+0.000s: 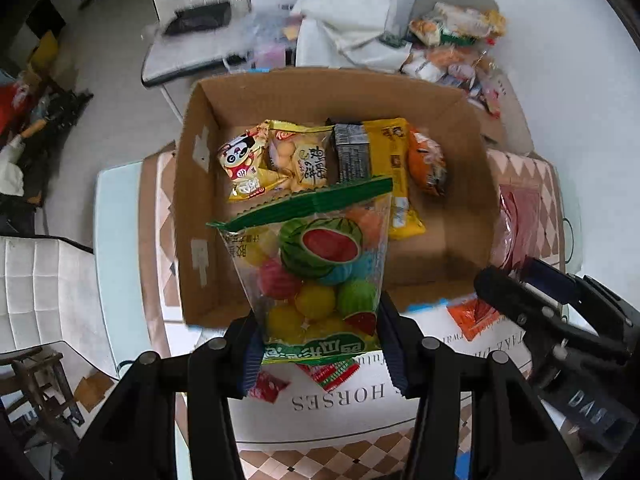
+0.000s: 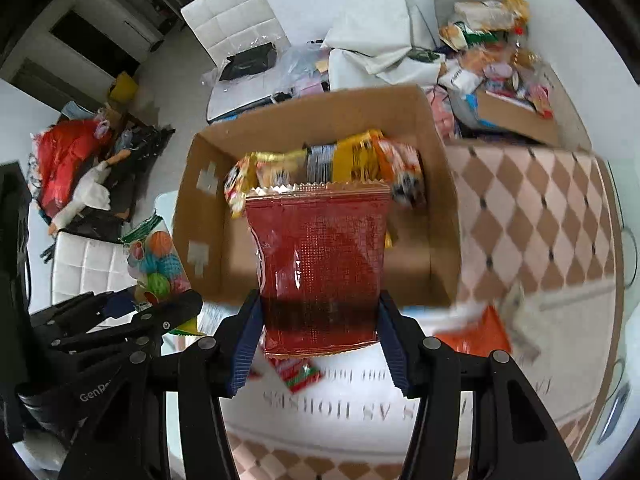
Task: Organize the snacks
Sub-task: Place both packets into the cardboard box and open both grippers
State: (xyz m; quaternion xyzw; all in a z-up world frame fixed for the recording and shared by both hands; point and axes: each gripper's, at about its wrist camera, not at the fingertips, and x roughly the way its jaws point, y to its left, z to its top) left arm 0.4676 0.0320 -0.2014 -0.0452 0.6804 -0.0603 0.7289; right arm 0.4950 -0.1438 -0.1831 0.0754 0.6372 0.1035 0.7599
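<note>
Between the left gripper point(image 1: 320, 344) pads hangs the candy bag point(image 1: 316, 276).

Clear glossy plastic on the fruit-candy bag point(image 1: 320, 276), with a crimped green seal on top. Shiny red film, finely dotted, on the red packet point(image 2: 320, 276), its far edge a serrated gold foil. Matt brown corrugated cardboard for the box point(image 1: 192, 200), patched with pale tape. Glossy printed wrappers on the packets inside point(image 1: 316, 160). Matt black plastic on the left gripper point(image 1: 320, 344) and right gripper point(image 2: 318, 344), ribbed dark-blue pads point(image 2: 244, 344) on the jaws. Smooth diamond-patterned cloth over the tabletop point(image 2: 540, 220).
</note>
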